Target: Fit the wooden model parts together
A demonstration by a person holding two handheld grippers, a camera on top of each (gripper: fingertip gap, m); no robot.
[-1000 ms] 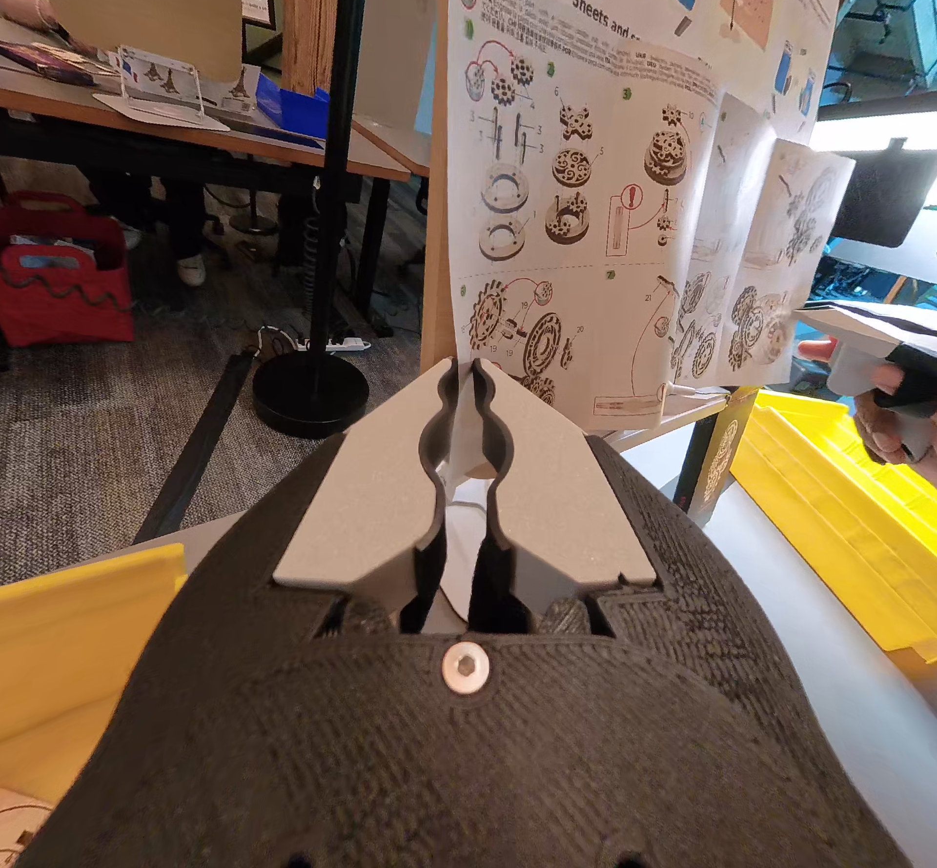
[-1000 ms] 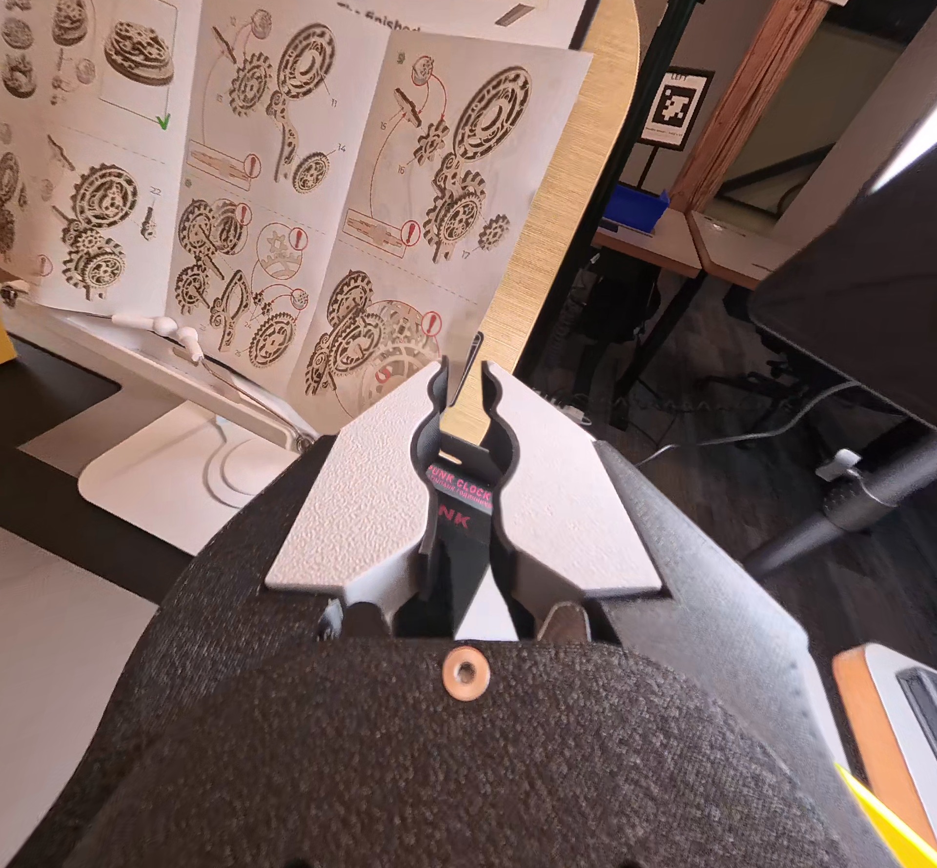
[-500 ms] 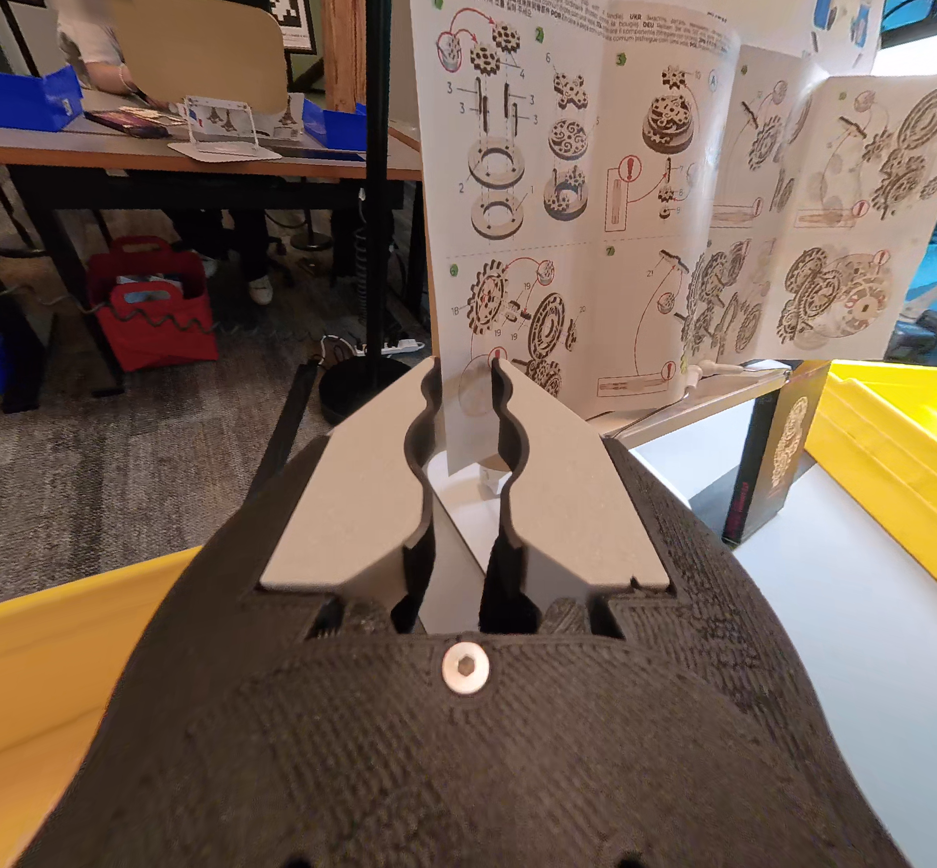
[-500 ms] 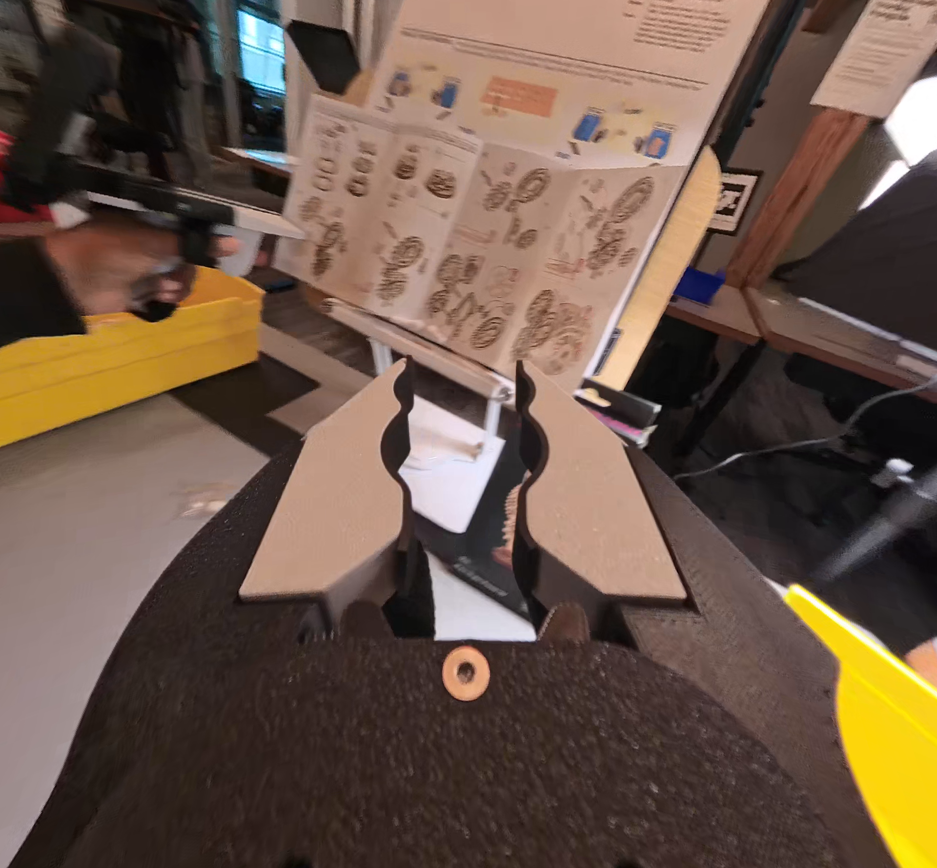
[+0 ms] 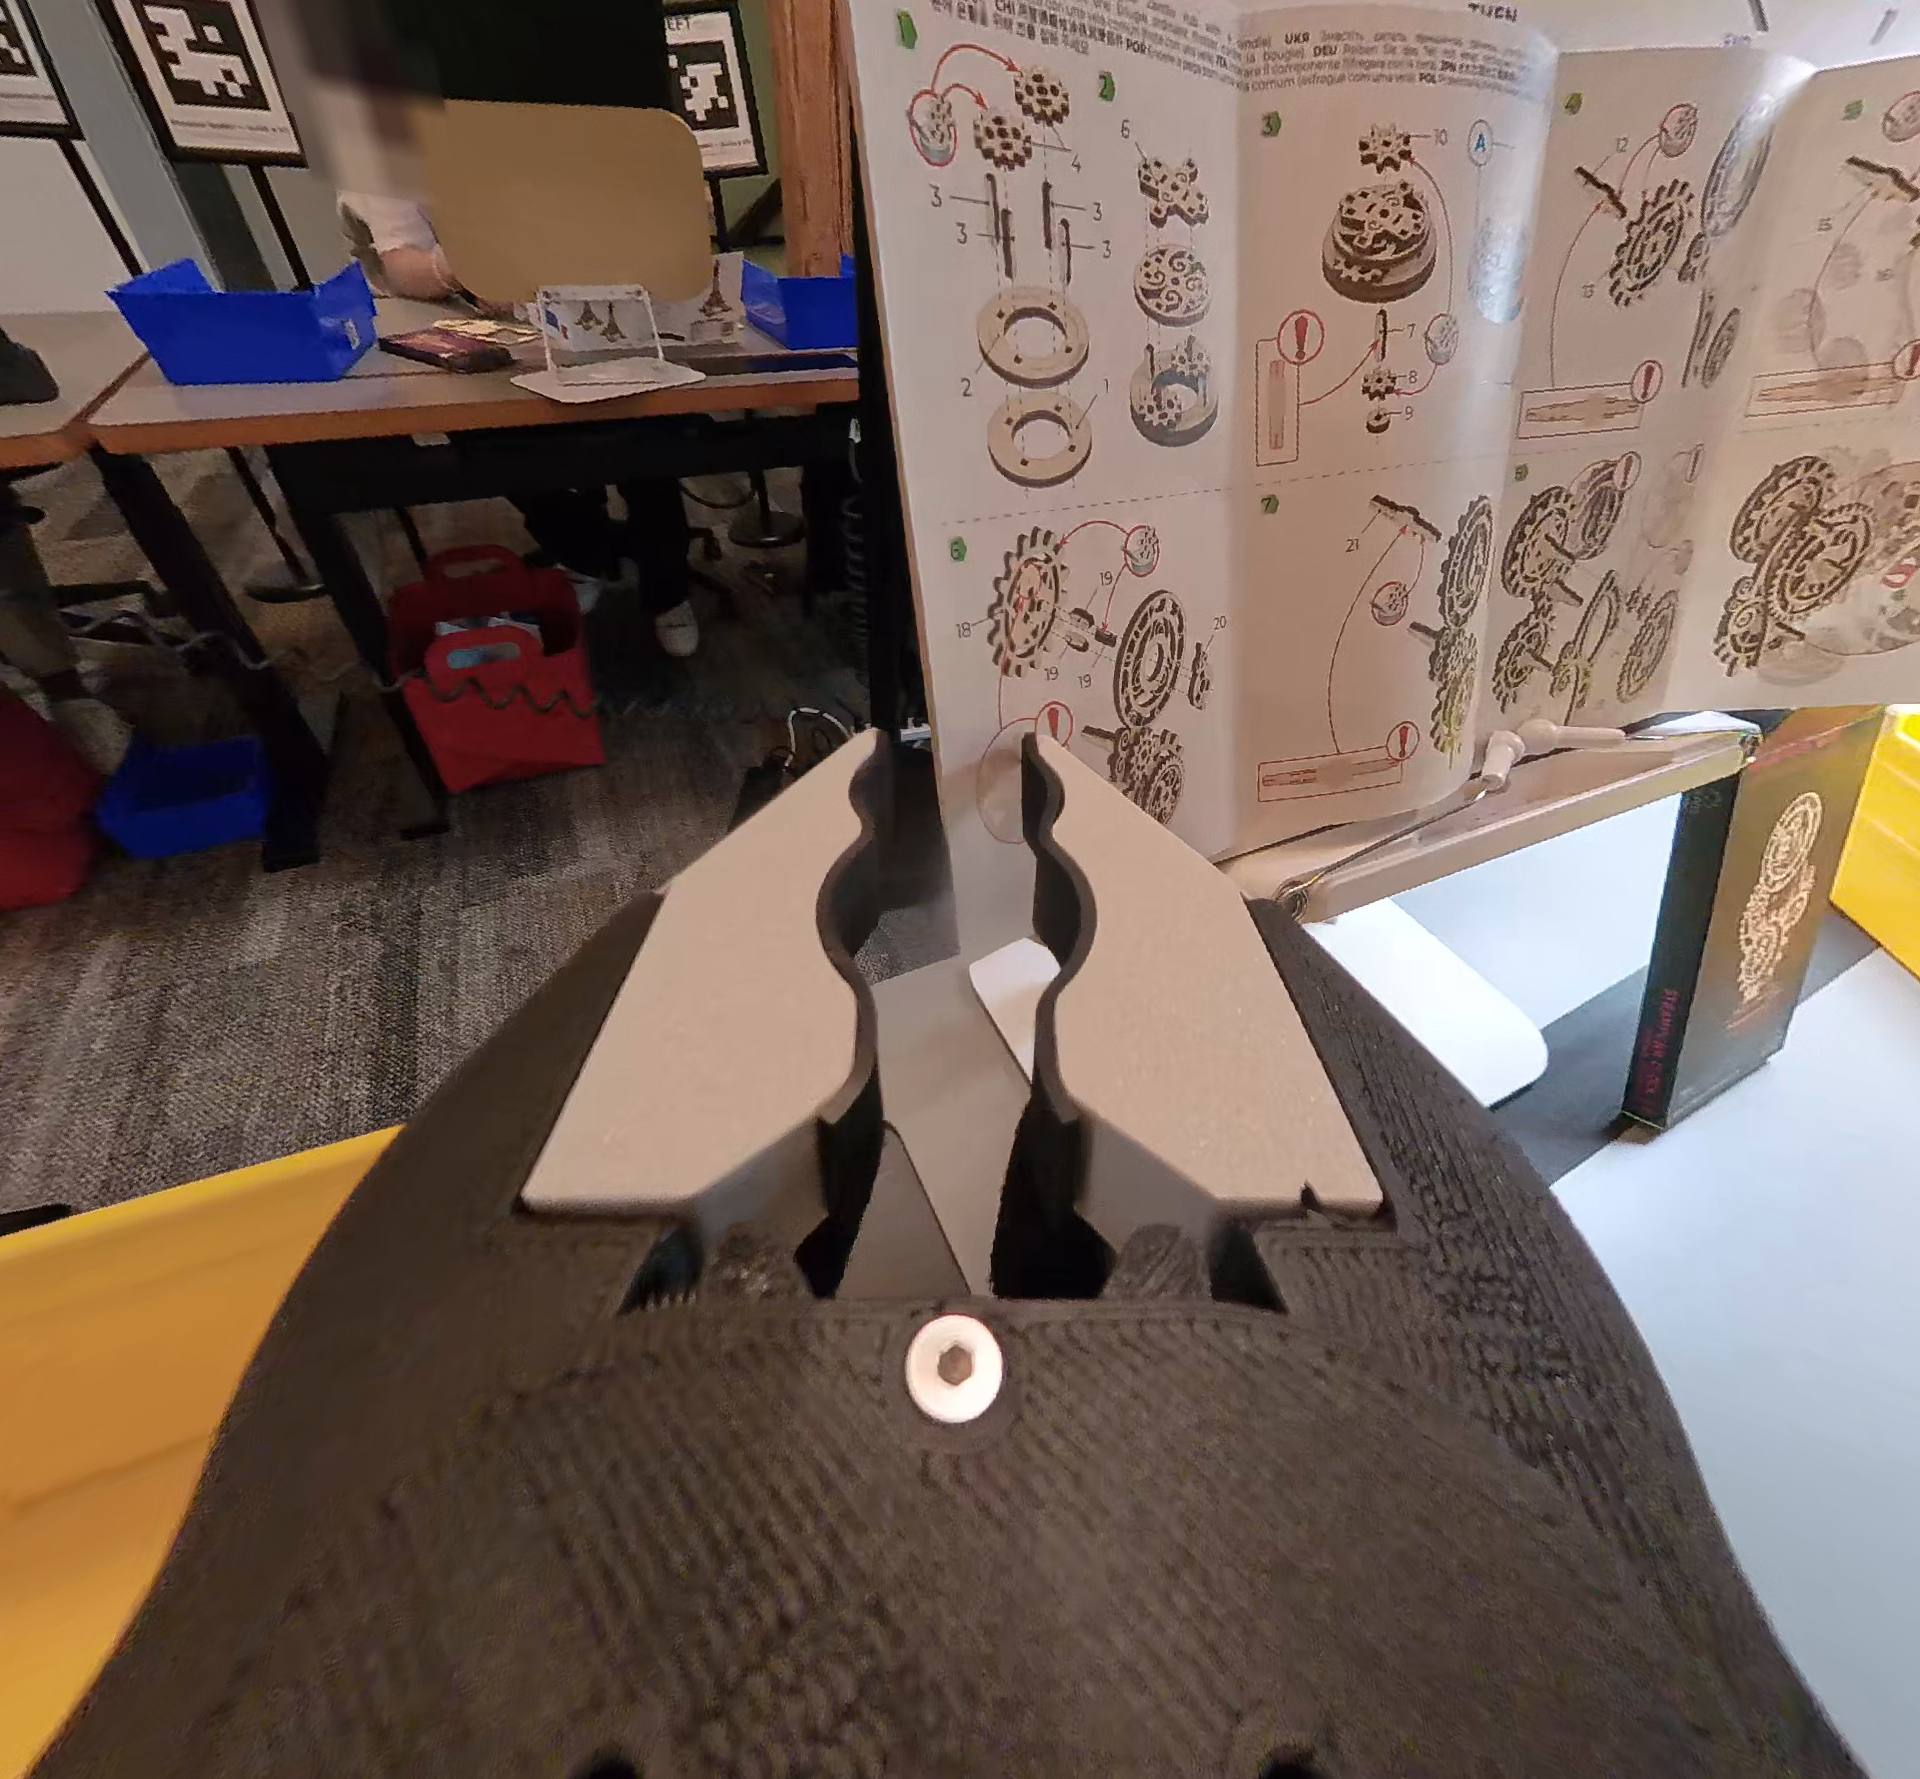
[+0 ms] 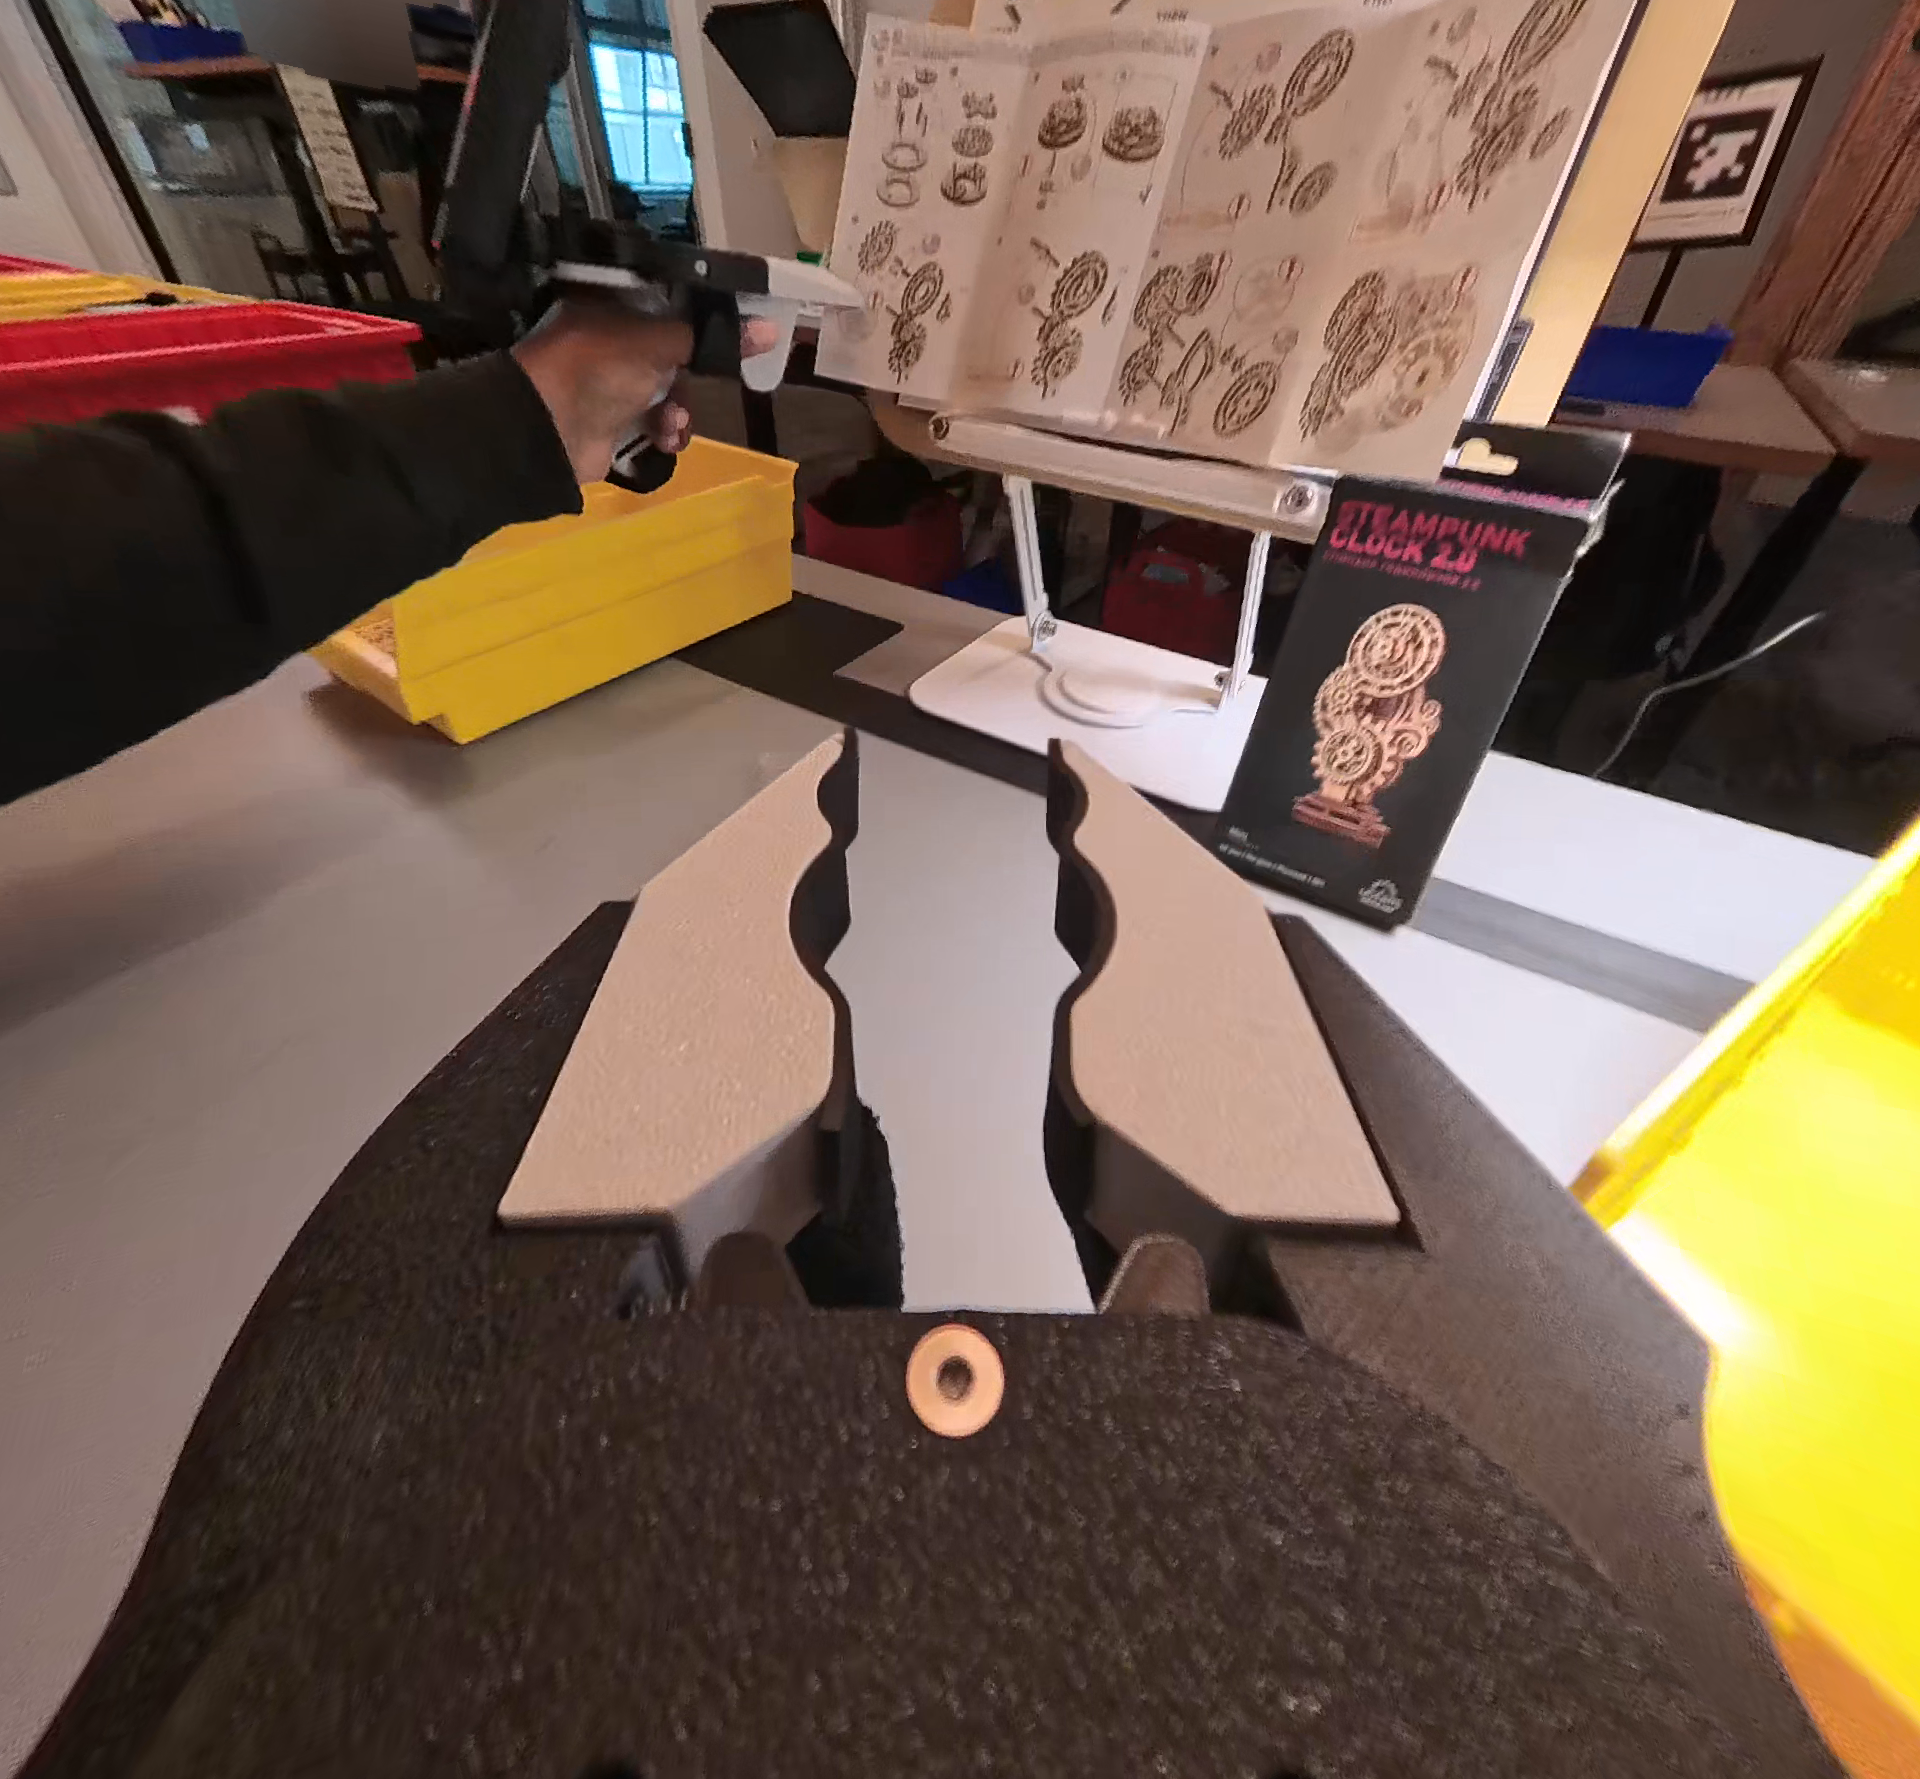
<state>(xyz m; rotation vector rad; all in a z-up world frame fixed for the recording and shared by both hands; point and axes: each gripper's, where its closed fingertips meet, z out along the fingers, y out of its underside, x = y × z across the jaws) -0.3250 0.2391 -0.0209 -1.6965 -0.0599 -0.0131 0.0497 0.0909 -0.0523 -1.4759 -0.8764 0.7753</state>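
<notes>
No loose wooden model parts can be made out in either view; the only sign of them is a pale, patterned sheet lying in the near corner of the yellow bin [image 6: 582, 586] on the left of the grey tabletop [image 6: 312, 950], too small to identify. Right gripper [image 6: 951, 753]: jaws spread apart, nothing between them, bare table showing through the gap. Left gripper [image 5: 951, 763]: jaws also apart and empty, pointed at the lower left corner of the fold-out instruction sheet [image 5: 1299, 379]; the sheet's edge sits in line with the gap, contact cannot be told. From the right wrist view the left gripper [image 6: 821, 301] is held in a hand [image 6: 613, 379] with a dark sleeve, its tip at the sheet's left edge. The sheet stands open on a white document stand [image 6: 1081, 690] at the far side of the table. Just right of the stand's base a black product box [image 6: 1382, 690] with a gear-clock picture stands upright. A second yellow bin [image 6: 1787, 1314] edge crowds the right foreground. Red bin [image 6: 208, 347] behind the left yellow one. Beyond the table: a desk with blue bins [image 5: 239, 327], a red bag [image 5: 488, 669] on the carpet.
</notes>
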